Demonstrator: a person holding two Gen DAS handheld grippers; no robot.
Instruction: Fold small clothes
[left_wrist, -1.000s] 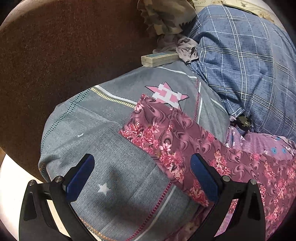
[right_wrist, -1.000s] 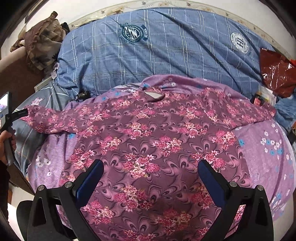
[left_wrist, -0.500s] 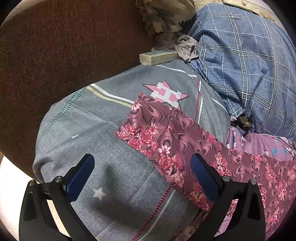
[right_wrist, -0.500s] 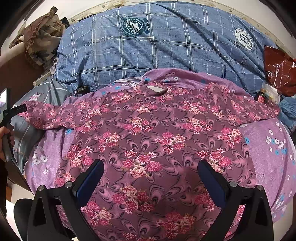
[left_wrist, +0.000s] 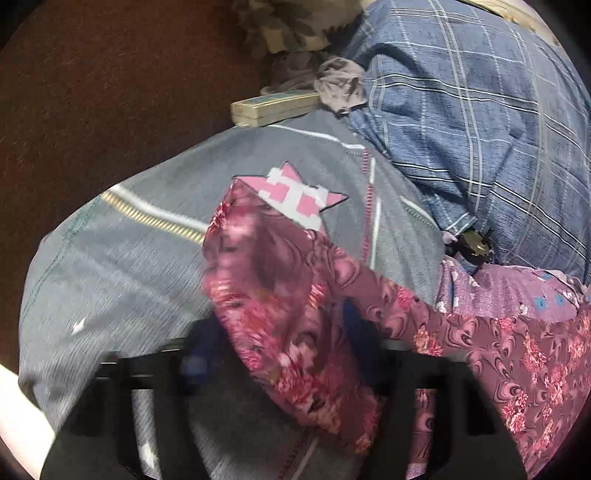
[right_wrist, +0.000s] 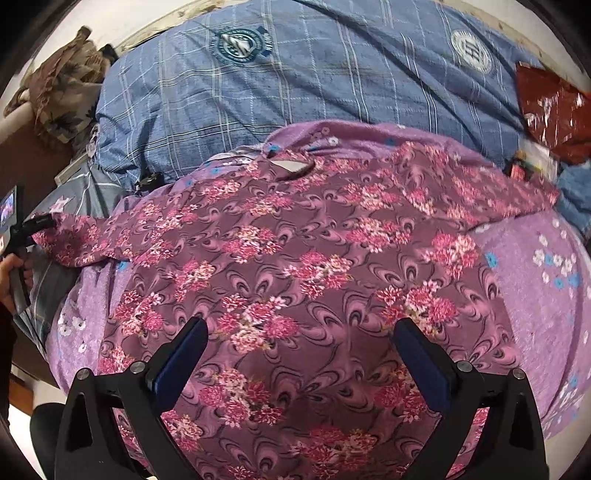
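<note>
Your right gripper (right_wrist: 295, 354) hangs with its jaws wide over the hem end of the shirt (right_wrist: 314, 266), nothing between the blue pads (right_wrist: 181, 354). Your left gripper (left_wrist: 280, 354) has just been closing its jaws, and the sleeve (left_wrist: 280, 314) sits bunched and lifted between them; the blur hides whether the pads are pressing yet. The shirt lies flat and face up on the purple blanket (right_wrist: 546, 295), its long axis running from the hem at your right gripper away to the collar (right_wrist: 291, 166), which points at the blue quilt (right_wrist: 295, 85). Both sleeves spread out sideways: one reaches the grey pillow (left_wrist: 129, 266) at the bed's left edge, the other stretches toward the right edge, near a red bag (right_wrist: 554, 110). The cloth is plum with dark swirls and clusters of pink flowers, lying mostly smooth. Beyond the pillow, a pale box (left_wrist: 273, 107) rests against the brown headboard (left_wrist: 110, 110), beside crumpled clothes (left_wrist: 340, 85).
</note>
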